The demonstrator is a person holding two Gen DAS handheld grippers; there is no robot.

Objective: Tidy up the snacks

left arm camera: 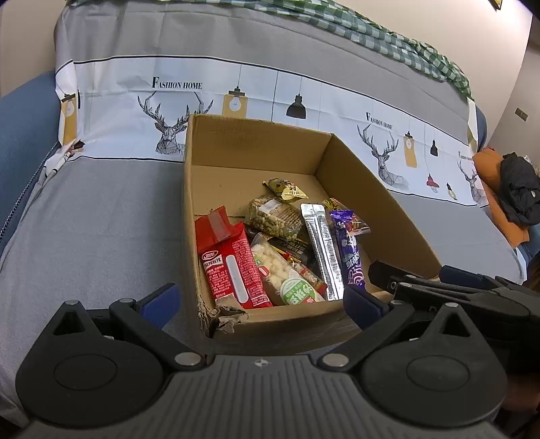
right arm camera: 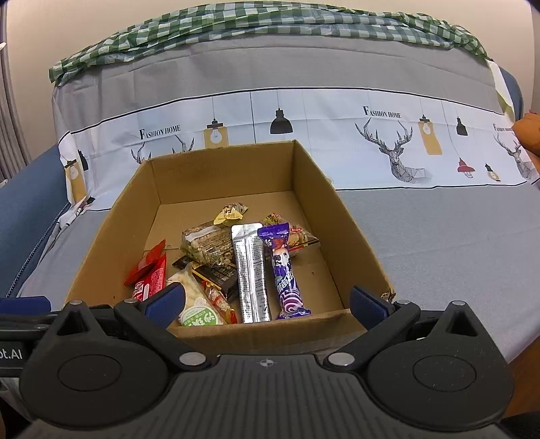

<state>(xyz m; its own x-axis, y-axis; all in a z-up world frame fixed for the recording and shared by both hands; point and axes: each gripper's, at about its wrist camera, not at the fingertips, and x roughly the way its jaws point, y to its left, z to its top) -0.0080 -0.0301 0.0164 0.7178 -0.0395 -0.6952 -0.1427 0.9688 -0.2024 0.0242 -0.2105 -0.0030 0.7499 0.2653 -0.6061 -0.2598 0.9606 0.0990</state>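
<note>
An open cardboard box (left arm camera: 371,189) (right arm camera: 351,233) sits on a grey bed sheet and holds several snacks: a red packet (left arm camera: 233,266) (right arm camera: 150,273), a silver stick pack (left arm camera: 324,250) (right arm camera: 251,270), a purple wrapper (left arm camera: 349,250) (right arm camera: 285,270), a nut bar (left arm camera: 273,216) (right arm camera: 209,246), a white puffed bar (left arm camera: 283,273) (right arm camera: 195,304) and a gold packet (left arm camera: 285,189) (right arm camera: 231,212). My left gripper (left arm camera: 260,304) is open and empty at the box's near wall. My right gripper (right arm camera: 266,304) is open and empty just before the near wall; its body shows in the left wrist view (left arm camera: 455,290).
The box's near left corner (left arm camera: 219,314) is torn. A white band with deer and lamp prints (left arm camera: 168,111) (right arm camera: 388,141) crosses the sheet behind the box. A green checked cloth (right arm camera: 236,23) lies at the back. Orange and black clothes (left arm camera: 513,192) lie at the right.
</note>
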